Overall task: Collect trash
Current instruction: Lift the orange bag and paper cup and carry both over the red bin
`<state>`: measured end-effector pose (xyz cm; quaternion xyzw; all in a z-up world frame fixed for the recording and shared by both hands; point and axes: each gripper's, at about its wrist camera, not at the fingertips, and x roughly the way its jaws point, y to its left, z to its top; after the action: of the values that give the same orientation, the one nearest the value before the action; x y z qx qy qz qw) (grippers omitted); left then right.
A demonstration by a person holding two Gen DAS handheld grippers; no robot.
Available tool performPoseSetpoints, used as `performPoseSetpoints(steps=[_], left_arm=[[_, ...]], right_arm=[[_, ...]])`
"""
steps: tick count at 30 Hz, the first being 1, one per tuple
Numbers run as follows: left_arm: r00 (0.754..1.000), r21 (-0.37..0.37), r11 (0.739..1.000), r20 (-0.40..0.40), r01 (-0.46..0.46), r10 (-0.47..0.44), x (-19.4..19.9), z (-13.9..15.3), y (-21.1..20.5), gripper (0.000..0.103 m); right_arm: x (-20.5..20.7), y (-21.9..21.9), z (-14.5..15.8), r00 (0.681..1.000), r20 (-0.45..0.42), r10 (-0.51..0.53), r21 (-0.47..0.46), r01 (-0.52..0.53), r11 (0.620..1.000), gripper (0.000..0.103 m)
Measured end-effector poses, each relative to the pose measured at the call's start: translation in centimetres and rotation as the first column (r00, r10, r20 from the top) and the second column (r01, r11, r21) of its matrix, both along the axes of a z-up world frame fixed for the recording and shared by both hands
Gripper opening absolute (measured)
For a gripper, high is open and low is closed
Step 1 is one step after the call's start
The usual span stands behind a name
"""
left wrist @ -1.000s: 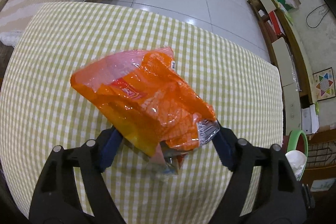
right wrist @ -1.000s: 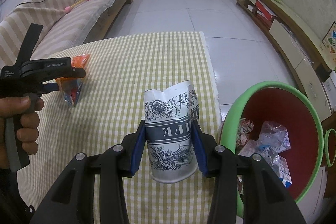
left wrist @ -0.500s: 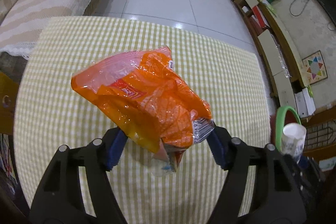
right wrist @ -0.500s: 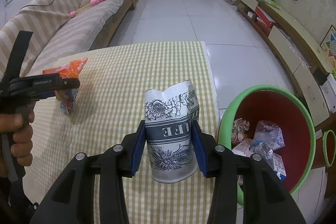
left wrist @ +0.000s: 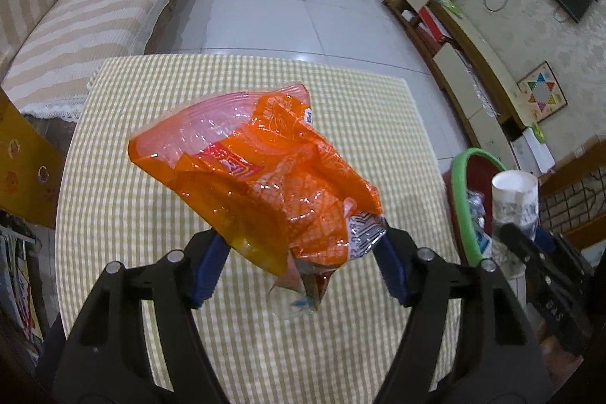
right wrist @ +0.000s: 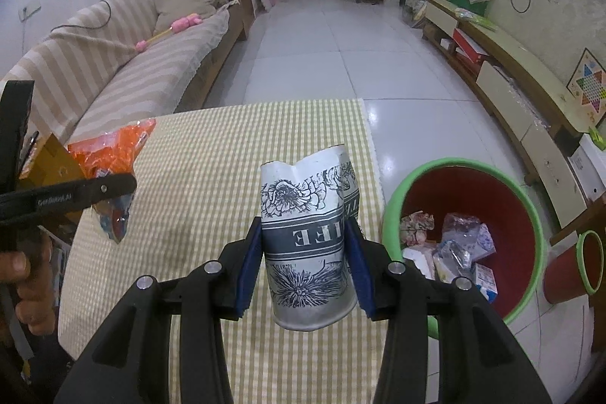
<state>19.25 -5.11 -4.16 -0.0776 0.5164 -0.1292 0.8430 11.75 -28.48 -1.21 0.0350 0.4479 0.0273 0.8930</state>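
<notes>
Left gripper (left wrist: 303,265) fingers clamp orange snack bag (left wrist: 261,184) above desk (left wrist: 132,214). Right gripper (right wrist: 305,265) fingers grip paper cup (right wrist: 308,245) near bin (right wrist: 466,177).

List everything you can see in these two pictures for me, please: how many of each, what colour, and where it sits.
Snack wrapper: one, orange, held above the table.
Paper cup: one, white with dark flower print, held over the table's right edge.
Table: one, yellow-and-white check cloth, centre.
Large bin: one, red with green rim, on the floor right of the table, with trash inside.
Small bin: one, red with green rim, far right.
Sofa: one, beige striped, left.
Pink toy: one, on the sofa.
Left gripper: one, black with blue pads, clamping the wrapper.
Right gripper: one, same colours, clamping the cup.
</notes>
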Motion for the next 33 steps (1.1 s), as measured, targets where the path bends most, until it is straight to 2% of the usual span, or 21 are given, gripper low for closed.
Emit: performPoseSetpoints(steps=[10, 18, 33], left_arm=[[0.994, -0.03, 0.994, 0.027, 0.108, -0.108, -0.6, 2.0, -5.7, 0.067], [0.977, -0.048, 0.976, 0.049, 0.212, -0.209, -0.4, 3.0, -11.5, 0.067], [0.912, -0.084, 0.908, 0.047, 0.409, -0.407, -0.1, 3.2, -22.1, 0.067]], right_arm=[[-2.6, -4.5, 1.9, 0.996, 0.028, -0.087, 0.009, 0.087, 0.996, 0.041], [-4.2, -9.6, 2.6, 0.981, 0.039, -0.19, 0.023, 0.189, 0.982, 0.041], [-6.6, -18.6, 2.6, 0.938, 0.044, -0.345, 0.062, 0.342, 0.938, 0.041]])
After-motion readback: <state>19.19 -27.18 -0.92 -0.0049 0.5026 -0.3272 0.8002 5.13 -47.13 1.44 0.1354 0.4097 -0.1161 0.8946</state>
